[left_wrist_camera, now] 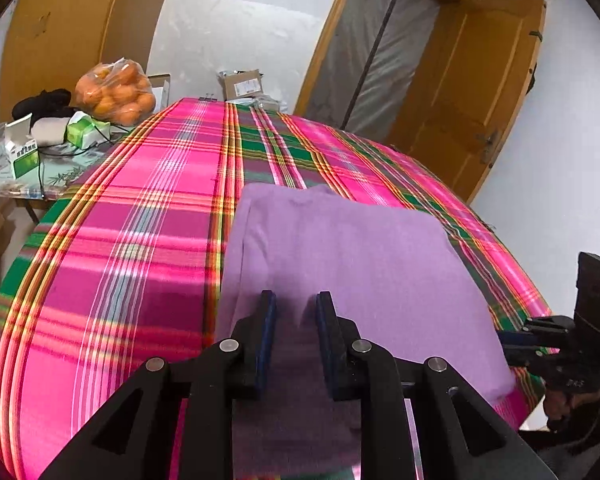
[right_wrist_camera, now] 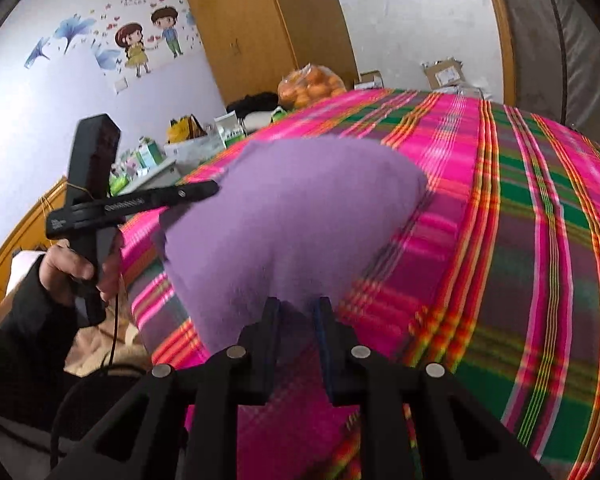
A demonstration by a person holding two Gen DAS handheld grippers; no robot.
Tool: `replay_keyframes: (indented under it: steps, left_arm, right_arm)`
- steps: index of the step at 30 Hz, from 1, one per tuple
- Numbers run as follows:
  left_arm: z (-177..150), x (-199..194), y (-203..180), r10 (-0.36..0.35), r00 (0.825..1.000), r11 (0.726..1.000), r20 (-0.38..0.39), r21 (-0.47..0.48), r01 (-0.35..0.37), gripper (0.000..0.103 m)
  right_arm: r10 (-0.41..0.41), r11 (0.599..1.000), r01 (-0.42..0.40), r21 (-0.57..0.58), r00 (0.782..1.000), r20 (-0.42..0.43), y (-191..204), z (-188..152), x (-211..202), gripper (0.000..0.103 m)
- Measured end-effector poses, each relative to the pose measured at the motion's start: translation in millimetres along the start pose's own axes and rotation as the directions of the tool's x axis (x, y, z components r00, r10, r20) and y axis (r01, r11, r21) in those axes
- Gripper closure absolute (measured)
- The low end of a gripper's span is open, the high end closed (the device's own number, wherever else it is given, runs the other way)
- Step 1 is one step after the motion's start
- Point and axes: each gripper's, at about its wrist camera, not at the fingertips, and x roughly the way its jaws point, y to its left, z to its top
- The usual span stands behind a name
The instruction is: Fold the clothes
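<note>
Left wrist view: the left gripper (left_wrist_camera: 296, 300) reaches over a table covered with a pink, green and yellow plaid cloth (left_wrist_camera: 140, 232). Its jaws are clenched on the near edge of a purple garment (left_wrist_camera: 340, 248); the fabric passes between the two blue pads and hangs down below them. The garment lies partly flat on the plaid cloth, with its far edge roughly mid-table. At the right border of this view, the right gripper (left_wrist_camera: 508, 344) grasps the garment's right near corner.

Right wrist view: the right gripper (right_wrist_camera: 296, 304) is likewise closed on purple fabric, which rises from its pads in a raised, rounded fold above the plaid cloth. The picture is blurred at the fabric edges. To the left, the left gripper (right_wrist_camera: 212, 188) pinches the opposite corner of the same garment; a hand (right_wrist_camera: 80, 264) in a dark sleeve holds its grip handle.

Background items: a bag of oranges (left_wrist_camera: 116, 96), small green-and-white cartons (left_wrist_camera: 20, 152) and a cardboard box (left_wrist_camera: 244, 84) stand beyond the far table edge. A wooden door (left_wrist_camera: 472, 92) stands open at the right.
</note>
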Motion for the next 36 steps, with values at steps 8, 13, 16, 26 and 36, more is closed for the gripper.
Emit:
replay_keyframes:
  steps: [8,13,16,26,36]
  left_arm:
    - [-13.1,-15.6,3.5,-0.019,1.000,1.000,0.002,0.006,0.019,0.082]
    - [-1.1,-16.7,0.0,0.016,1.000,0.999,-0.003,0.052,-0.016,0.082]
    - [17.1,-10.0,-5.5,0.039,0.999,0.995,0.011,0.088,-0.040,0.079]
    - [69.0,49.2,-1.7,0.073,0.995,0.988,-0.060,0.138,-0.064,0.068]
    - [67.1,73.8,12.3,0.030,0.990,0.997,-0.140,0.080,-0.019,0.061]
  right_arm:
    - [-0.001,1.000,0.001,0.013,1.000,-0.004,-4.0,4.9,-0.4,0.084]
    - [0.002,0.998,-0.005,0.057,0.999,0.049,-12.6,16.0,-8.0,0.084]
    - [-0.003,0.996,-0.005,0.092,0.996,0.089,-19.9,27.1,-10.9,0.084]
    - [-0.031,0.993,0.016,0.120,0.992,0.124,-23.6,69.4,12.6,0.084]
    - [-0.098,0.983,0.091,0.161,0.995,0.034,-43.8,93.5,59.7,0.086]
